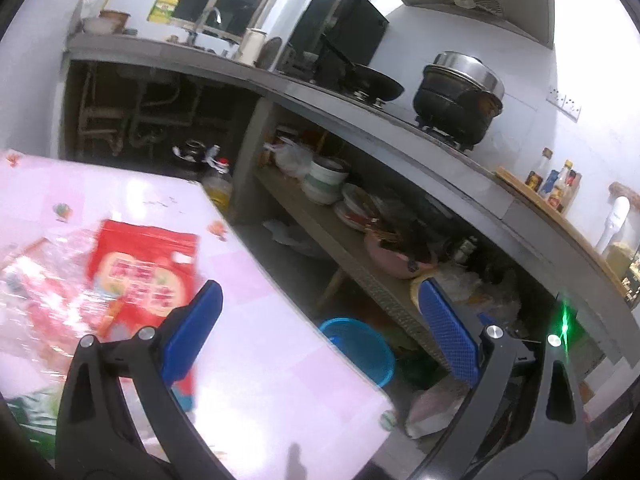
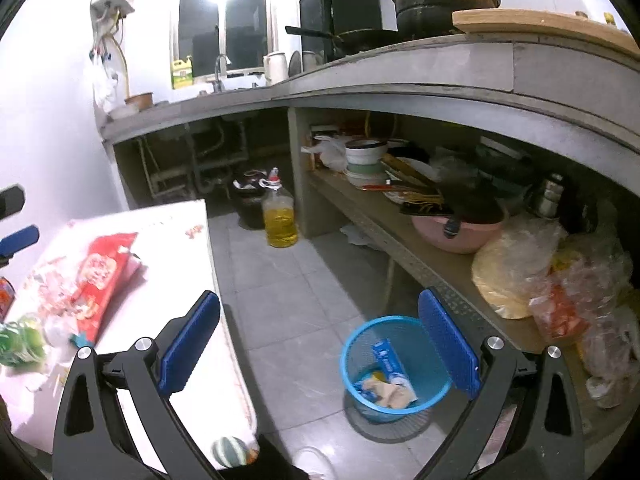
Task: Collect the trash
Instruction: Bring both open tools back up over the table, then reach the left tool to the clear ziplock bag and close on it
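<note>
Blue-padded right gripper (image 2: 320,336) agape over bin (image 2: 394,372)

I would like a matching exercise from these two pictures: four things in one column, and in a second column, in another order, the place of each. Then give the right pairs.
Things
1. red packet
2. blue bin
3. oil bottle
4. black pot

Places
A. on the stove on the counter
B. on the floor near the low shelf, with trash inside
C. on the pink table
D. on the floor by the counter's pillar, near the sink pipes

Pairs: 1-C, 2-B, 3-D, 4-A
</note>
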Motion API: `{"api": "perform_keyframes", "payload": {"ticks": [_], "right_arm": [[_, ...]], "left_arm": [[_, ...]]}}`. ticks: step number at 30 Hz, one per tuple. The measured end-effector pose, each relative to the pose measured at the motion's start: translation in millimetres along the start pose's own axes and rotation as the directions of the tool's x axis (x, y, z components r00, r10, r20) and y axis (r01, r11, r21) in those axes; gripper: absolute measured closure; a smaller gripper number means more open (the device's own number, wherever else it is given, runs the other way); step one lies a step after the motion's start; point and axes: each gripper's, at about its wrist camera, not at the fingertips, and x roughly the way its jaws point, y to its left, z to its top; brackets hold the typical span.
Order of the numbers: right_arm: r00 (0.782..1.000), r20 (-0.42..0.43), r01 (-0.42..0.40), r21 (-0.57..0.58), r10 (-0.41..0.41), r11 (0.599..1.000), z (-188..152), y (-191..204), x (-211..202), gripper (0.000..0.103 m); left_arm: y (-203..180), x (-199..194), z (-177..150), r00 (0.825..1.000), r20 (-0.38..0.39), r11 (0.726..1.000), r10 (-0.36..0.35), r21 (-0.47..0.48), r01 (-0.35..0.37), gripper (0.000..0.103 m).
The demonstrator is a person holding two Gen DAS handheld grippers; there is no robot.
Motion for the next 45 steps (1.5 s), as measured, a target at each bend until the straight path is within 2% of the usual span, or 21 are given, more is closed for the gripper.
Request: {"api": "perform_keyframes", "payload": {"ticks": [3,6,11,16,20,24,26,28,30,32,33,36,38,42,45], "right_arm": [[0.998,-0.026,-0.061,0.026,0.062,0.998,1,7,8,0.007],[0.987,-0.065,-0.145,0.05,0.148,0.988,-1,16,18,0.007],[0.937,-0.183,-0.288,0.081,0.298,0.954,-4,43,46,0.007],[0.896,-0.221,-0.376,0.09,0.386,0.922,-6,68,60,0.007],[0.859,-0.253,-0.434,0.098,0.445,0.895,-4,84,69,0.007],[0.818,-0.288,-0.485,0.117,0.497,0.866,-5,96,78,0.007],[0.802,-0.303,-0.501,0.129,0.515,0.856,-6,103,84,0.007],[0.793,-0.312,-0.509,0.132,0.523,0.851,-7,108,86,0.007],[0.782,-0.322,-0.52,0.135,0.534,0.843,-8,114,89,0.007],[0.77,-0.334,-0.532,0.137,0.544,0.836,-10,121,91,0.007],[0.767,-0.337,-0.534,0.137,0.546,0.834,-10,123,92,0.007],[0.762,-0.341,-0.542,0.13,0.55,0.831,-9,129,93,0.007],[0.76,-0.34,-0.547,0.125,0.553,0.828,-8,131,92,0.007],[0.76,-0.34,-0.551,0.116,0.554,0.826,-6,134,92,0.007],[0.76,-0.345,-0.55,0.113,0.552,0.828,-7,136,94,0.009]], "left_arm": [[13,-23,2,0.997,0.012,0.996,0.081,0.037,-0.081,0.009],[27,-43,4,0.983,0.017,0.979,0.183,0.091,-0.184,0.009],[54,-59,5,0.952,-0.004,0.942,0.307,0.144,-0.303,0.009],[77,-62,4,0.935,-0.047,0.928,0.352,0.145,-0.342,0.009],[99,-67,1,0.919,-0.069,0.918,0.389,0.108,-0.381,0.009],[117,-73,-3,0.911,-0.093,0.915,0.403,0.07,-0.397,0.009],[130,-75,-6,0.903,-0.121,0.911,0.411,0.022,-0.412,0.009],[143,-77,-9,0.903,-0.149,0.91,0.403,-0.043,-0.413,0.009],[159,-77,-12,0.908,-0.17,0.906,0.382,-0.122,-0.404,0.01],[181,-75,-12,0.926,-0.186,0.901,0.328,-0.233,-0.366,0.016],[190,-74,-12,0.931,-0.191,0.895,0.31,-0.273,-0.354,0.022],[228,-70,-15,0.951,-0.205,0.832,0.231,-0.464,-0.303,0.031],[243,-67,-16,0.954,-0.21,0.79,0.213,-0.537,-0.295,0.033],[258,-58,-17,0.958,-0.222,0.756,0.184,-0.591,-0.282,0.036],[265,-52,-20,0.957,-0.23,0.746,0.177,-0.603,-0.283,0.041]]}}
